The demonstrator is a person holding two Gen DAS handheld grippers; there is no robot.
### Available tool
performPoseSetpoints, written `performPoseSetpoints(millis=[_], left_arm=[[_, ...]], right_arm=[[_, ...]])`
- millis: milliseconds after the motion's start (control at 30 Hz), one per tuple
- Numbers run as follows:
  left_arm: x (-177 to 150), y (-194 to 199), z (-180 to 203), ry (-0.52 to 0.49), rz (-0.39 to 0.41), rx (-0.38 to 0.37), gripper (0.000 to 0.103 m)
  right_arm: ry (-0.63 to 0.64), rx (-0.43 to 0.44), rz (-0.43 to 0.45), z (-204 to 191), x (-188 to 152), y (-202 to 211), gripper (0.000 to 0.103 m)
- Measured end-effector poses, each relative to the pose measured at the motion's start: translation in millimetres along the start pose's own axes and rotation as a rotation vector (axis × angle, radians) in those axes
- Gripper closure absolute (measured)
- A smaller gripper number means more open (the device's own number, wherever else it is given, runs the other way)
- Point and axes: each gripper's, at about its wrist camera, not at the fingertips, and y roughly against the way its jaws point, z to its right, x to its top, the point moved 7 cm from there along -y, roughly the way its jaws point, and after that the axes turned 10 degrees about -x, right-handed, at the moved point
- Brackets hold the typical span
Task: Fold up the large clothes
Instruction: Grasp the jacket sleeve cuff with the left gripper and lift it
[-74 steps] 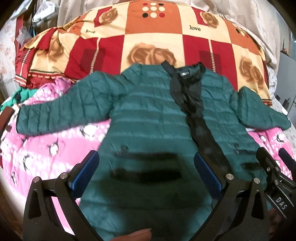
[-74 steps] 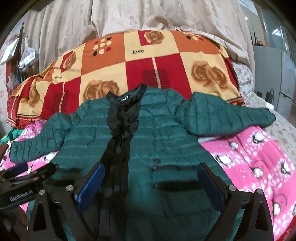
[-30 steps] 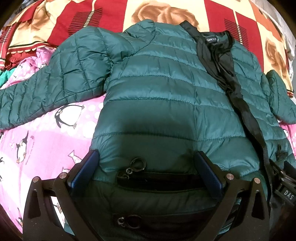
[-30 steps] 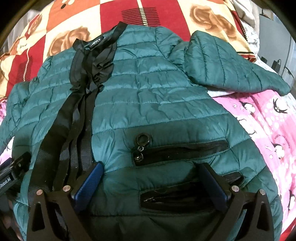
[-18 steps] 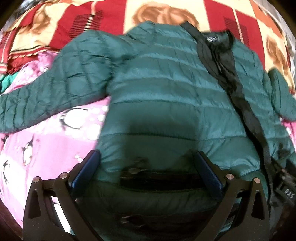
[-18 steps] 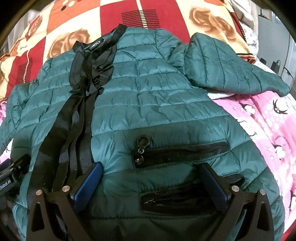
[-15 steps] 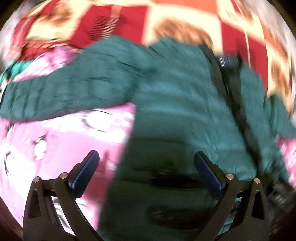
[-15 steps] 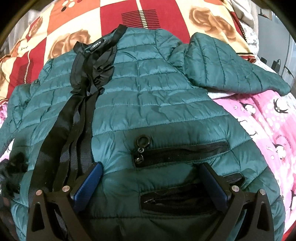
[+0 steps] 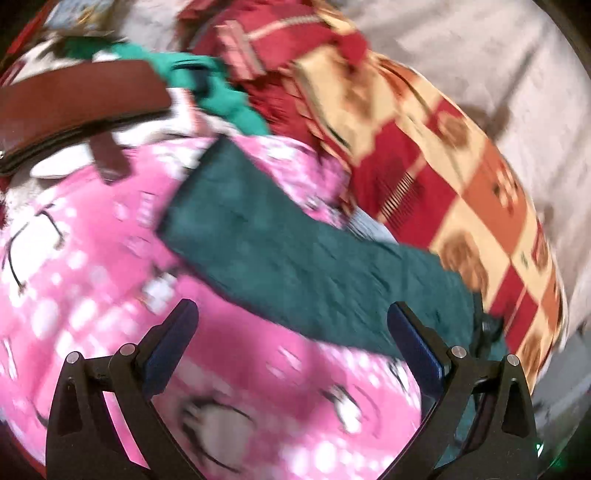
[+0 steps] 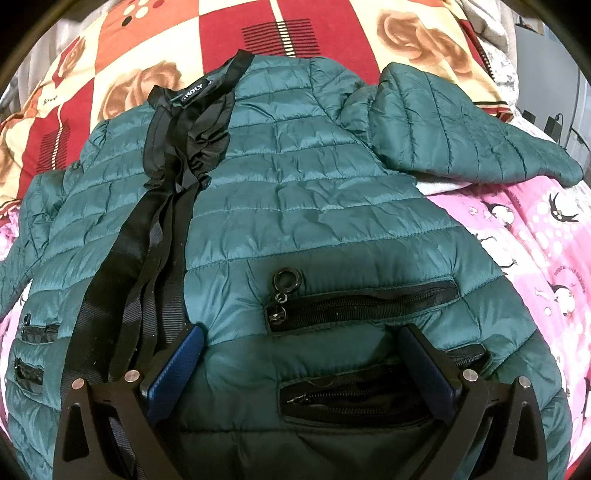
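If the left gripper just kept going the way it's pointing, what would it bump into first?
Most likely the jacket's green sleeve, which lies stretched across the pink penguin blanket straight ahead of the open left gripper. The picture is blurred, so depth is uncertain; it might brush the blanket just before the sleeve.

A home bedroom — a bed spread with a pink penguin-print sheet (image 10: 535, 236), a folded rose-patterned quilt (image 10: 332, 26) marked "love" at its head, a pale curtain (image 9: 461, 62) behind.
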Motion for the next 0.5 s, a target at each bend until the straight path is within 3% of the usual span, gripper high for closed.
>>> performPoseSetpoints(millis=[300,400,467,500], left_arm=[[26,-26,-54,0.208,0.066,-0.044,0.006],[29,-31,-57,0.228,0.081,-0.075,0.008],[34,-37,-56,0.223,0.090,-0.075,0.021],[34,-38,-57,0.226,0.093,-0.063,0.039]], right_arm=[[-0.002,-0.001,0.012,-1,2,0,0.000],[-0.001,-0.002,0.018,-2,2,0,0.000],[-0.001,-0.002,0.022,-2,2,0,0.000],[-0.001,-0.002,0.023,-2,2,-1,0.000]])
